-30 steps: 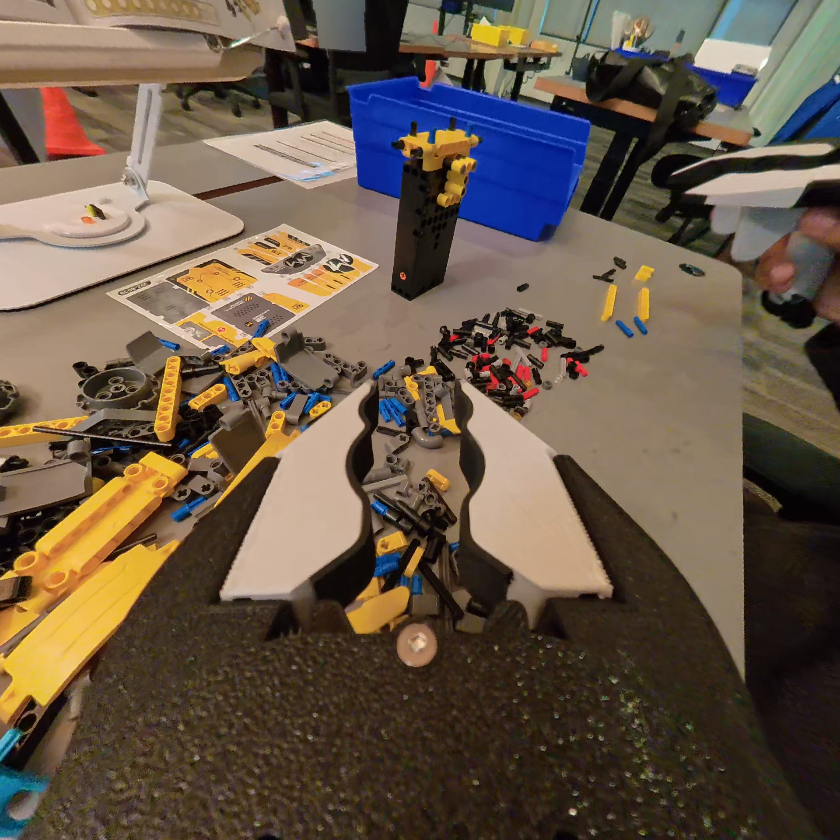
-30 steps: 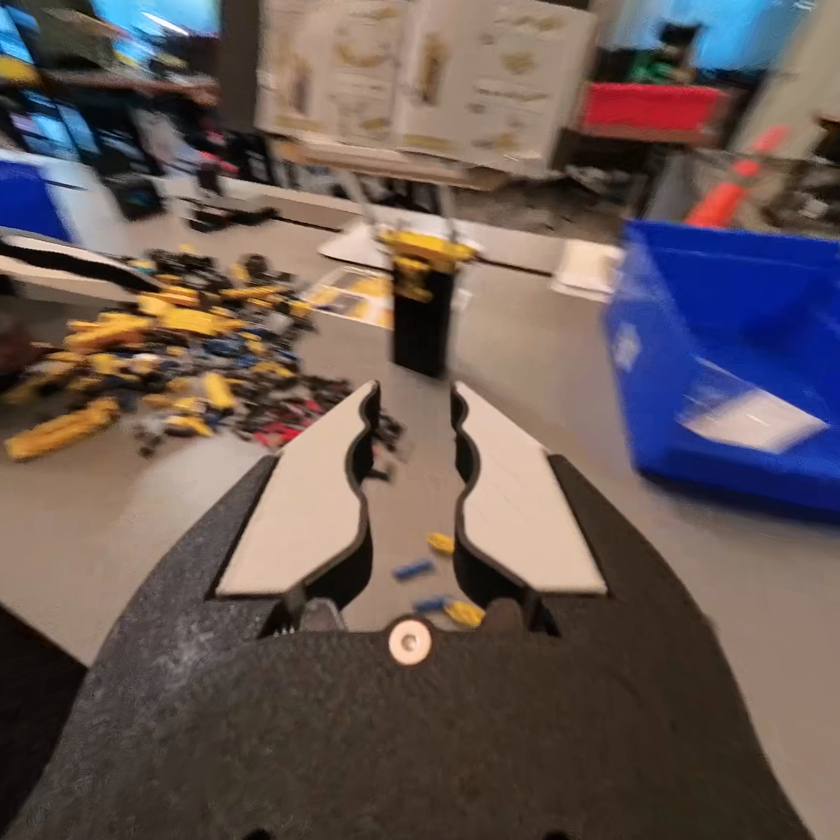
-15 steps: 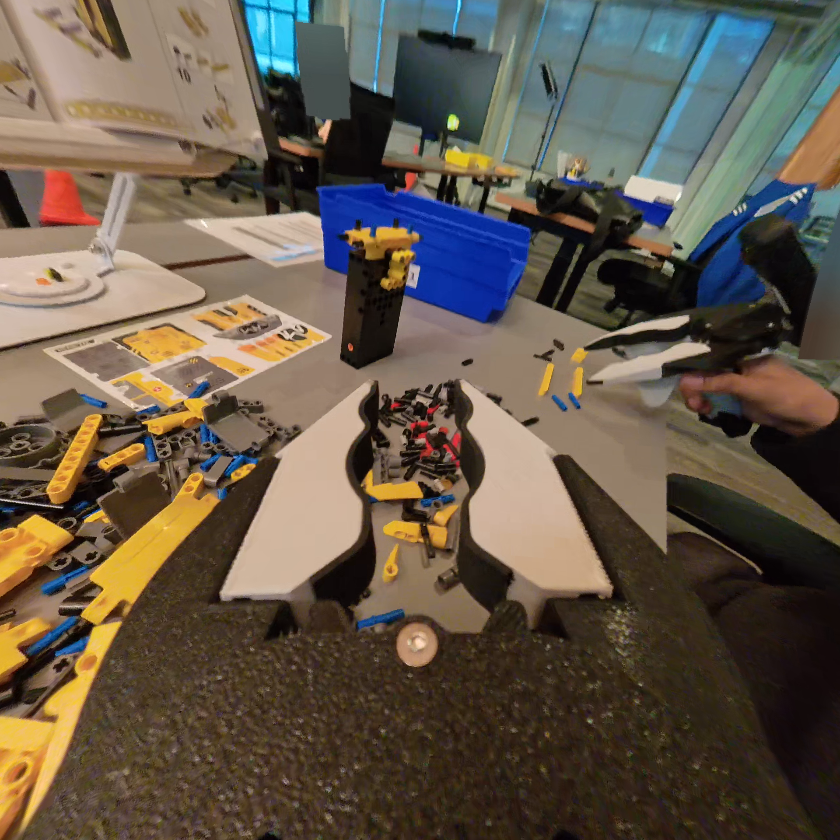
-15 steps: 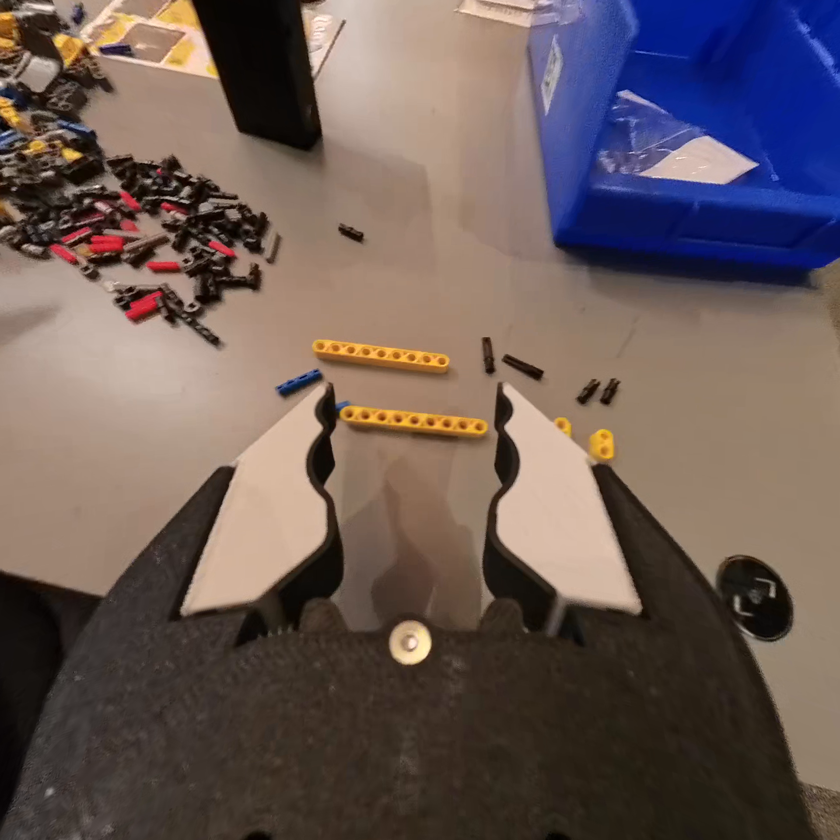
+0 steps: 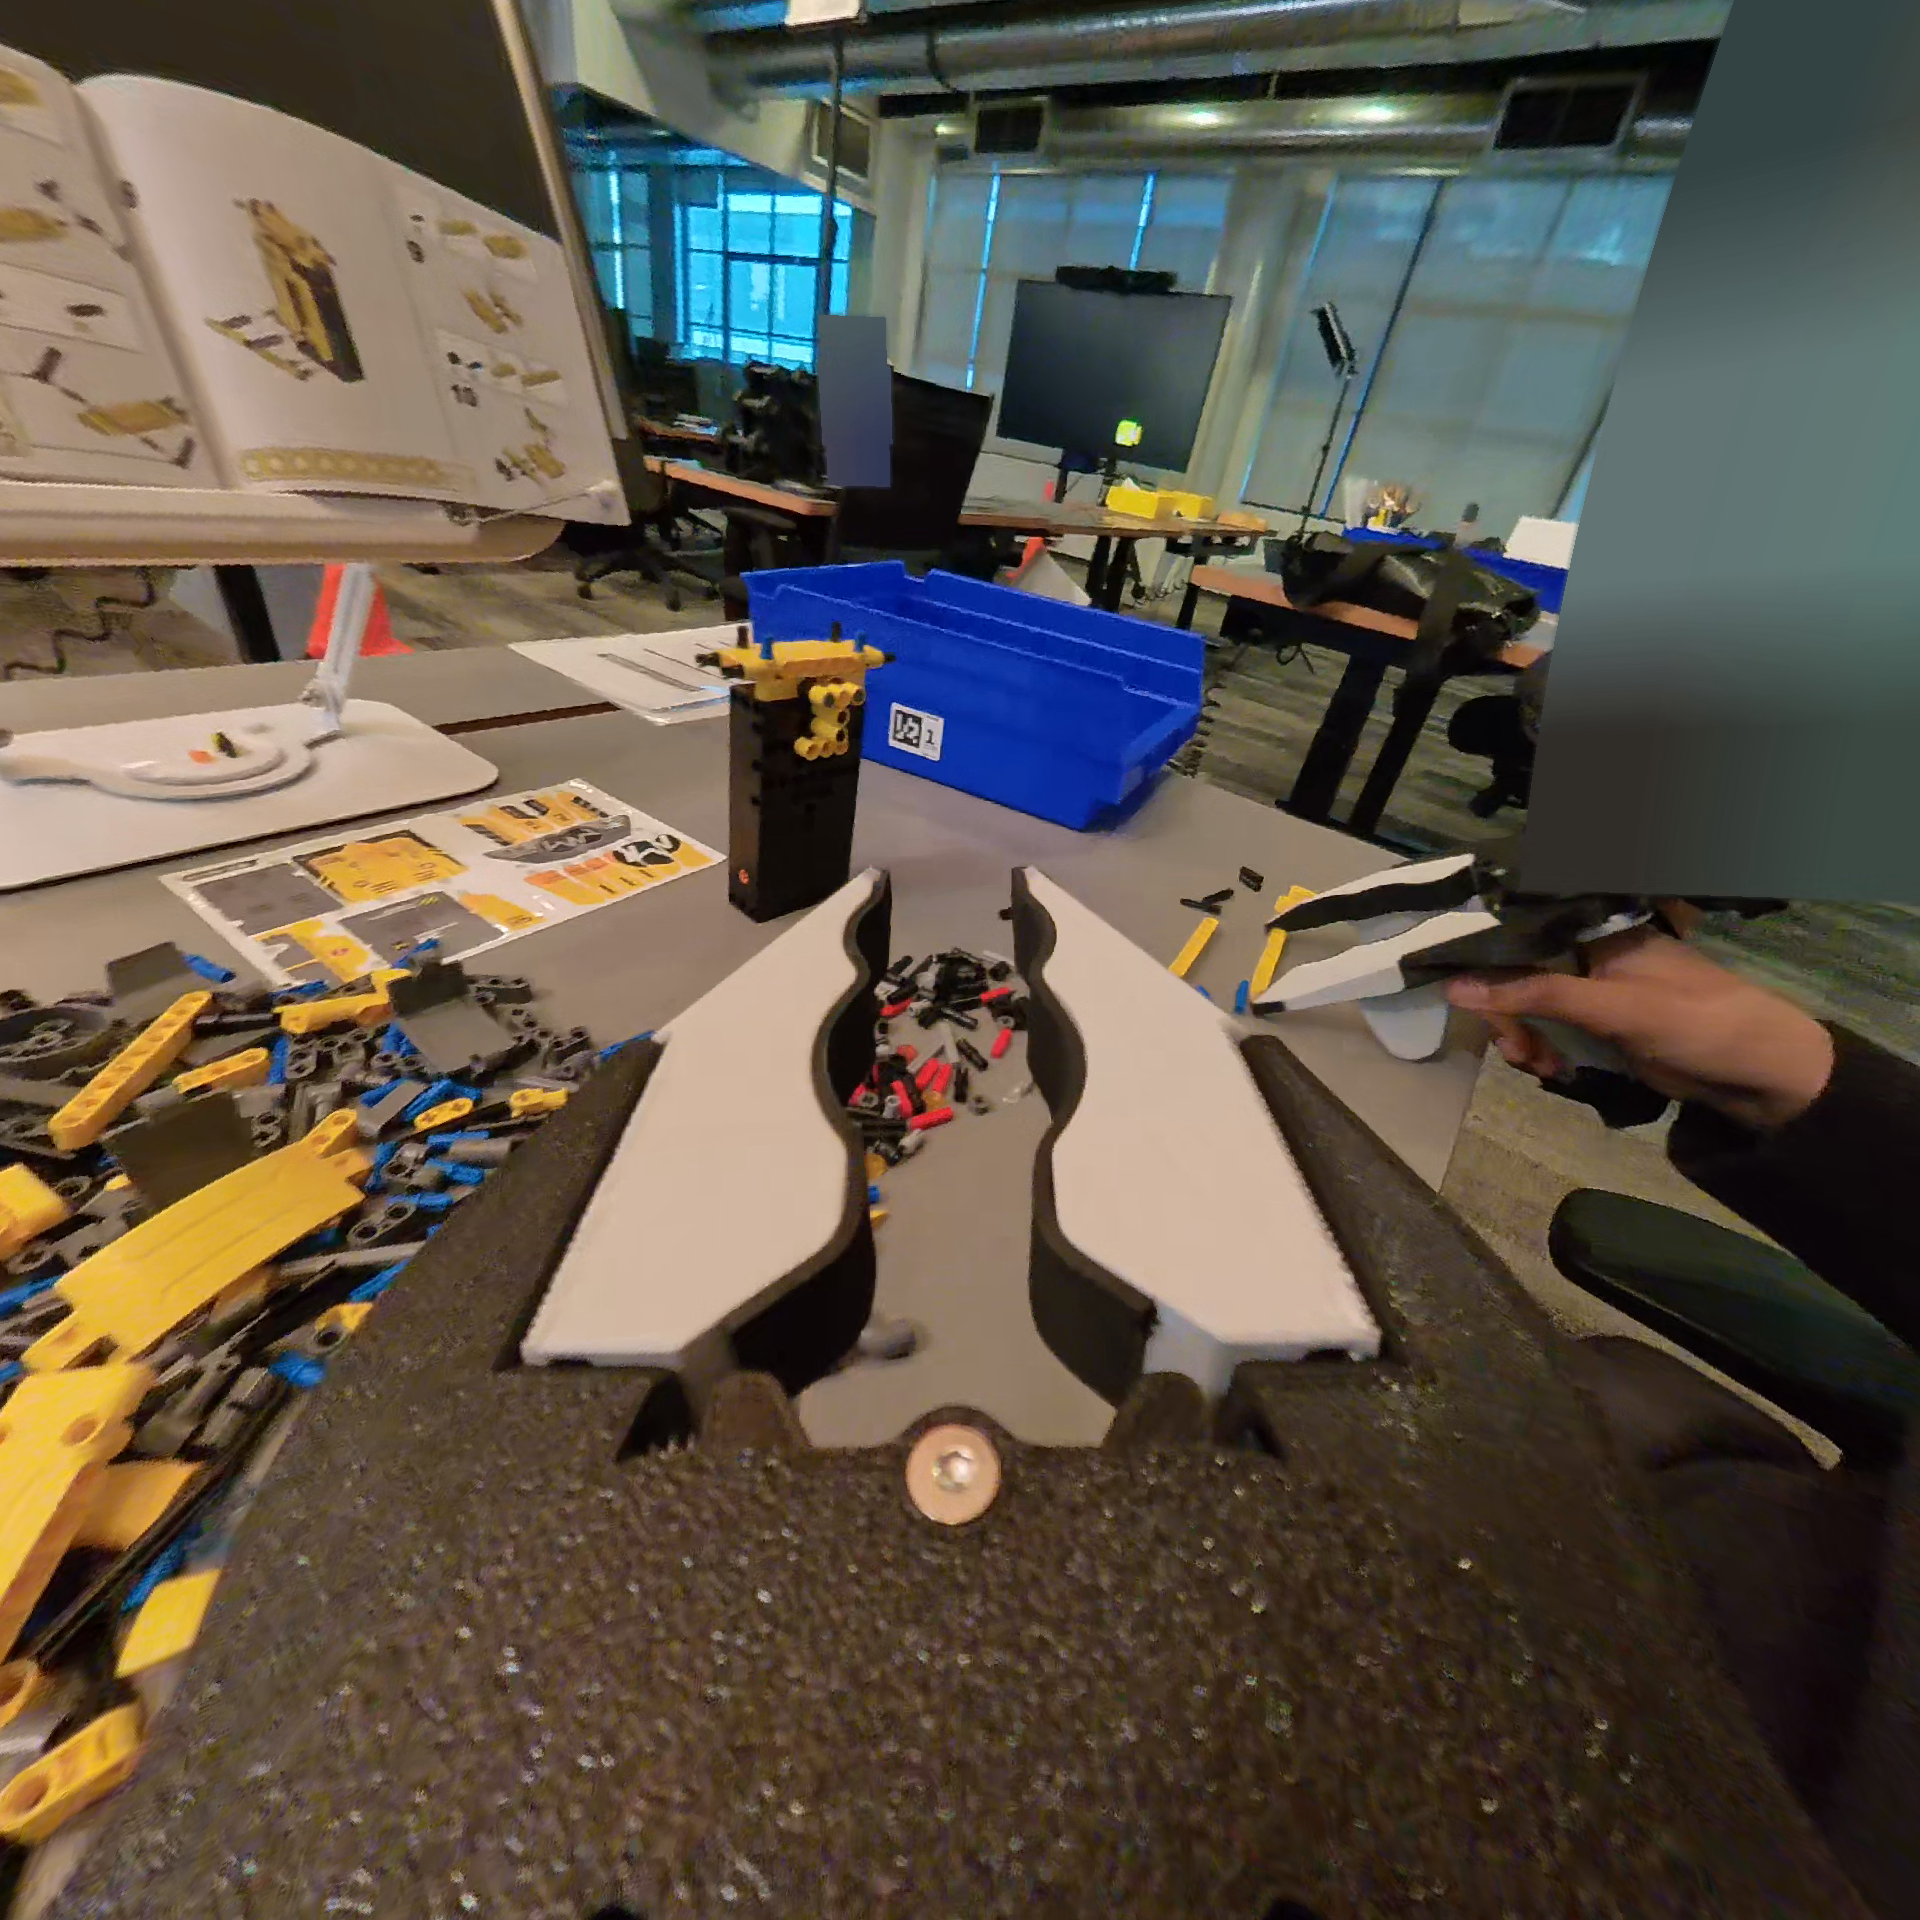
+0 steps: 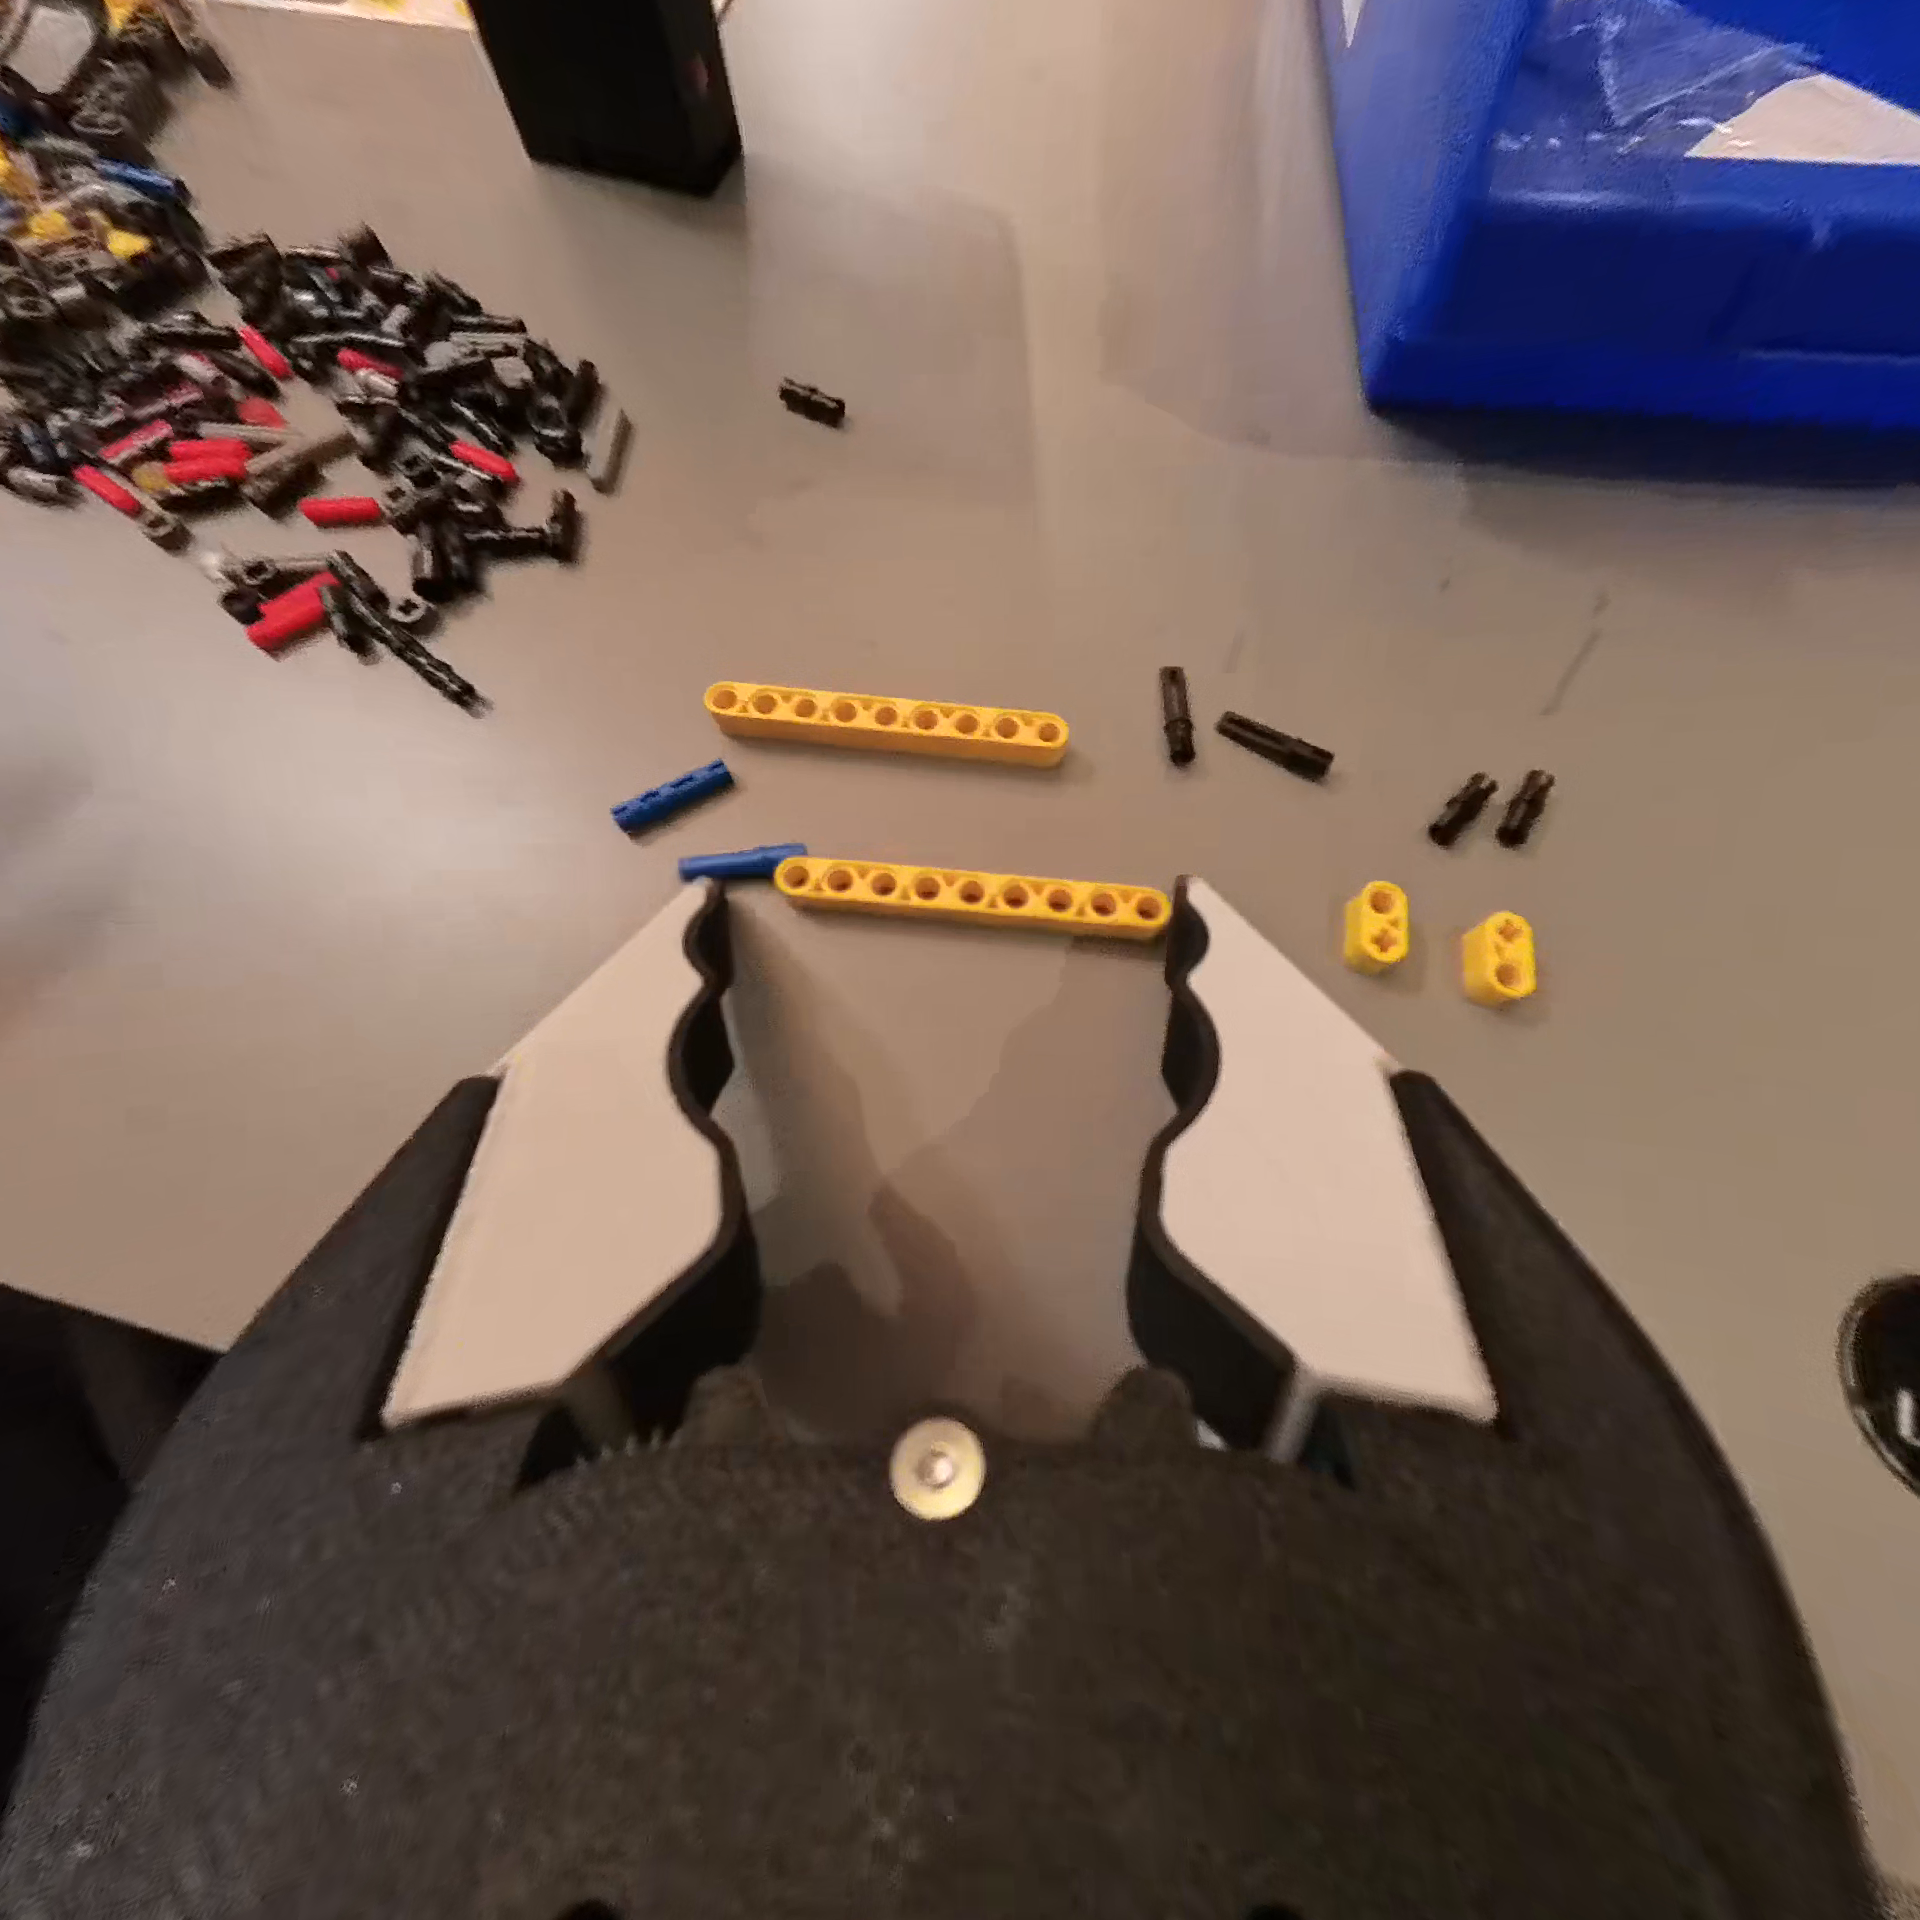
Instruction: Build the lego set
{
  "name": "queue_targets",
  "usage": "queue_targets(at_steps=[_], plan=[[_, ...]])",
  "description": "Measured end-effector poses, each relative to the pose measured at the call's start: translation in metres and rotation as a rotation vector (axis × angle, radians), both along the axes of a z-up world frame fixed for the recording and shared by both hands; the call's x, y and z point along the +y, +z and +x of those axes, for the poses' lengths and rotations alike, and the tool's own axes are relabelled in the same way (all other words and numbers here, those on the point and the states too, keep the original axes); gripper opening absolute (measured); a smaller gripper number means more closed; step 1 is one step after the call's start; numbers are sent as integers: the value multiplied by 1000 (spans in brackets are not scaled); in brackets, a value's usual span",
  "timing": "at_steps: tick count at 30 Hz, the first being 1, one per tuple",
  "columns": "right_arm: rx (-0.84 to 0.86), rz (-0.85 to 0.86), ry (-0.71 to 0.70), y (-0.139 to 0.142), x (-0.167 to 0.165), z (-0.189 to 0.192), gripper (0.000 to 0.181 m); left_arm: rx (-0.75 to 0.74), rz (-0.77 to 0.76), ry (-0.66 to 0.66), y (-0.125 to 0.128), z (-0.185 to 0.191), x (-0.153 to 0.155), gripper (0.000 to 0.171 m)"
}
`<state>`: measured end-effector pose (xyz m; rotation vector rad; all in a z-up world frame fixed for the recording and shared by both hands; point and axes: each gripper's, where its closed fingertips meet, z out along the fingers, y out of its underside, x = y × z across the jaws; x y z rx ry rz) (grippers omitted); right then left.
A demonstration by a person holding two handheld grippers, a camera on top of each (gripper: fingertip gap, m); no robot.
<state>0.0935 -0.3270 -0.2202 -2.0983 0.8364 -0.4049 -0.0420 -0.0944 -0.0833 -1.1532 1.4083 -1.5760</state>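
My right gripper (image 6: pixel 945 896) is open wide and empty, low over the grey table, its tips at either end of a yellow holed beam (image 6: pixel 971 898). A second yellow beam (image 6: pixel 885 723) lies just beyond. Two blue pins (image 6: pixel 671 796) lie by the left tip, and two small yellow connectors (image 6: pixel 1378 927) lie to the right. My left gripper (image 5: pixel 951 883) is open and empty, held above a pile of black and red pins (image 5: pixel 935 1023). A black tower with a yellow top (image 5: pixel 795 769) stands ahead of it. The right gripper also shows in the left wrist view (image 5: pixel 1273 961).
A blue bin (image 5: pixel 997 686) stands behind the tower. A heap of yellow, grey and blue parts (image 5: pixel 208 1143) lies at the left, a sticker sheet (image 5: pixel 436 873) behind it. An open instruction booklet (image 5: pixel 260 312) rests on a white stand (image 5: pixel 208 758). Several loose black pins (image 6: pixel 1273 743) lie near the beams. There is about 30 cm between the tips of the two grippers.
My right gripper has swung down to the table, opened wider and closed in on the nearer yellow beam. My left gripper has lifted and tilted up, shifting from the parts heap towards the pin pile.
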Motion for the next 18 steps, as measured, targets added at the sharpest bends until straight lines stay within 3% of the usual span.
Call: queue_targets(at_steps=[3, 10, 15, 18], plan=[[-1, 2, 20, 1, 3, 0, 75, 11, -6, -42, -1, 2, -10, 23], [-3, 55, 115, 7, 1, -11, 75, 27, -49, -67, -6, 1, -7, 23], [33, 290, 479, 48, 48, -68, 75, 54, -87, -82, -11, 8, -5, 23], [-1, 269, 775, 54, 83, -110, 75, 78, -73, -108, -17, 11, -12, 24]])
